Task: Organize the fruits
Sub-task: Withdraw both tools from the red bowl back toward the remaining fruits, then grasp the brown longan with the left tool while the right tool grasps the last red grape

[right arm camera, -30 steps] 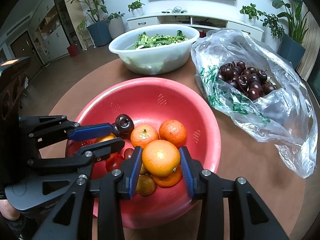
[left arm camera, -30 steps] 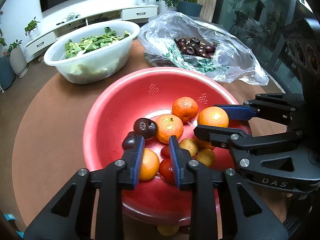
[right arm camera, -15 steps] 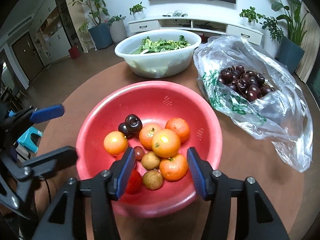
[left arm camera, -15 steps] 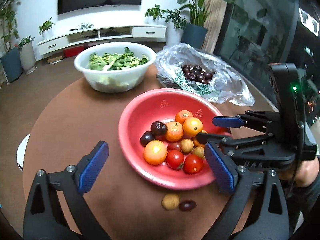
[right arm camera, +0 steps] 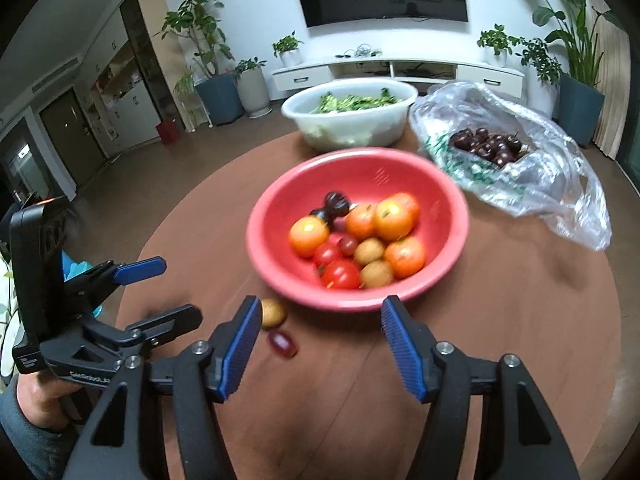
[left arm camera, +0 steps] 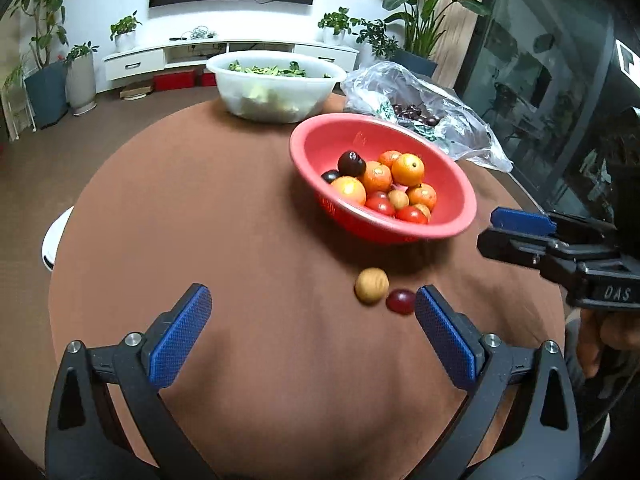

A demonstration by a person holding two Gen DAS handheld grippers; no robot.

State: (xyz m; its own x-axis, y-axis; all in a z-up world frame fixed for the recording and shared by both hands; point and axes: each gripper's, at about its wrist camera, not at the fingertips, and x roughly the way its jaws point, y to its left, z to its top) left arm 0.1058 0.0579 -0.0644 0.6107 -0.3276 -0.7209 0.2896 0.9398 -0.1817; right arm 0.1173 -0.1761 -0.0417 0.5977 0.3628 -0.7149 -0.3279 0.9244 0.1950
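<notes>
Left wrist view: the left gripper [left arm camera: 312, 304] stands with its jaws spread wide after just opening, nothing between them, over a broad bare stretch of the round brown table [left arm camera: 208, 208]. The table's curved edge runs down the left side, with floor beyond it. The red bowl [left arm camera: 448, 184] sits toward the far right of the table, heaped with oranges [left arm camera: 407, 169], red tomatoes, small tan fruits and dark plums. On the near side of the bowl, loose on the table, lie a tan fruit [left arm camera: 372, 285] and a small red fruit [left arm camera: 400, 301], touching each other; the red one is just beside the left gripper's right finger. Behind the bowl stand a white basin of greens [left arm camera: 276, 88] and a clear plastic bag of dark cherries [left arm camera: 424, 108]. Right wrist view, somewhat blurred: the right gripper [right arm camera: 318, 322] is released, its jaws having just been opening, holding nothing, with the near rim of the red bowl [right arm camera: 276, 208] seen between its tips. The tan fruit [right arm camera: 274, 313] and small red fruit [right arm camera: 283, 345] lie just beside its left finger. Open table shows to the right of the bowl, up to the bag [right arm camera: 552, 168].
</notes>
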